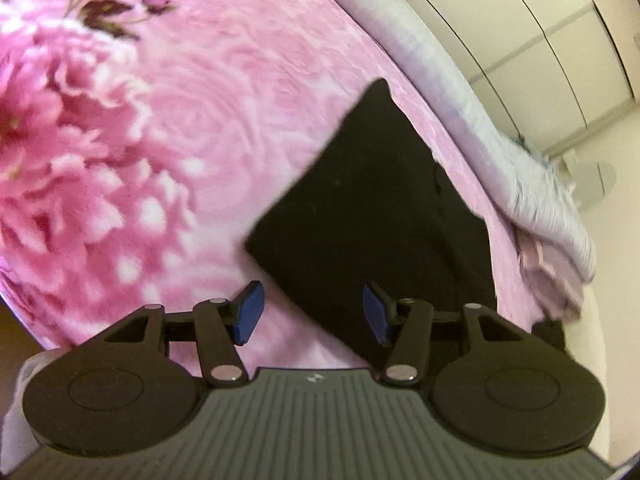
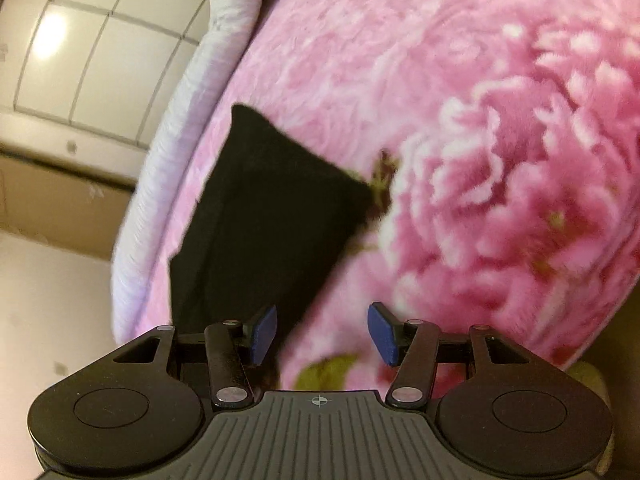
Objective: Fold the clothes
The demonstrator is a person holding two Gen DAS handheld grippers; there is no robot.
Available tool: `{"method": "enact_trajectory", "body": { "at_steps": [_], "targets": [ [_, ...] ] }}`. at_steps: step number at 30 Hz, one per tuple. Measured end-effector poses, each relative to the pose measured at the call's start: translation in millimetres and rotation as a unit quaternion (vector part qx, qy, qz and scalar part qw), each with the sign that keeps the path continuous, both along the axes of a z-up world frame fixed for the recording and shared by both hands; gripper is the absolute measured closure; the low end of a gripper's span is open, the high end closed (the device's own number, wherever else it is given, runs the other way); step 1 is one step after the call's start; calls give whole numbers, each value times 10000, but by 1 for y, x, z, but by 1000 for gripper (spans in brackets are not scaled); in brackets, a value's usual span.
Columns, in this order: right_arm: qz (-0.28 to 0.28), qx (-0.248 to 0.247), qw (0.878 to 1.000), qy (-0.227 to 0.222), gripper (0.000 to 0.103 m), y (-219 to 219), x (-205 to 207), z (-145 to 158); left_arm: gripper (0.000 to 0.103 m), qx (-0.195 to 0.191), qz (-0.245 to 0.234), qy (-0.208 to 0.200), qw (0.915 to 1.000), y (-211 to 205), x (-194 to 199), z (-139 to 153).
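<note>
Pink floral blanket fills most of both views, spread under and ahead of my grippers; big flower print sits ahead-left of my left gripper and ahead-right of my right one. Pale lilac blanket edge runs along its far side, right of my left gripper, left of my right. White cabinet panels beyond that edge.

Black folded garment lies flat on the pink blanket, near the lilac edge. From my left gripper it's just ahead and to the right, one corner running down between my fingers. From my right gripper it's ahead-left, its near end passing behind my left finger.

Both grippers: jaws spread wide, blue pads apart, nothing clamped. Frames are motion-blurred; can't tell whether the pads touch the cloth.
</note>
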State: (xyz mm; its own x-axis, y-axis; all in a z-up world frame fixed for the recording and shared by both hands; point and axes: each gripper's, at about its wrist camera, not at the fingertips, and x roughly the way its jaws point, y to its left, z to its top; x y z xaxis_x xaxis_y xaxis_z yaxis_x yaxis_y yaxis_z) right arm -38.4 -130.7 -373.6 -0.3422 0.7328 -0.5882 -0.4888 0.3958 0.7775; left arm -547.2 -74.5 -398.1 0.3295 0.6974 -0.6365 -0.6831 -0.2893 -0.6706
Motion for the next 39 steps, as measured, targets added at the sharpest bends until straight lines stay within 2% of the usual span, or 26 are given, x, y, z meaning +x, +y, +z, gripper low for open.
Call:
{"method": "enact_trajectory", "body": {
  "at_steps": [2,8,12,13,15,16,17,20,24,29,33,39],
  "targets": [
    [-112,48,9998,125,48,5,5,-3,54,37,64,-64,10000,6,-3,-4],
    [-435,176,9980,432,48,21,17,-13,53,200,19,89,9998,21,4,-7],
    [-465,317,9980,278,49,32,18,-15,52,358,78,-13,9993,26,7,-11],
    [-442,359,9982,162,52,35,16,-14,53,394,87,-27,9992,28,7,-11],
    [-434,359,9984,-86,64,41,14,-13,59,426,82,13,9991,32,9,-12],
    [-440,320,9983,-188,78,44,13,-14,71,414,65,48,9991,35,9,-12],
    [-460,297,9984,-164,87,45,14,-17,84,375,34,85,9993,38,8,-12],
    [-421,293,9985,-178,92,43,16,-18,89,327,-69,178,9993,44,5,-11],
    [-294,361,9980,-438,94,37,11,-9,92,585,-303,591,9961,39,11,2],
    [-140,498,9971,-562,95,25,7,11,93,869,-519,765,9919,28,14,21],
    [80,524,9966,-637,95,7,6,27,94,896,-690,834,9901,9,11,35],
    [411,389,9966,-601,95,-39,7,45,94,715,-876,724,9909,-47,-2,48]
  ]
}}
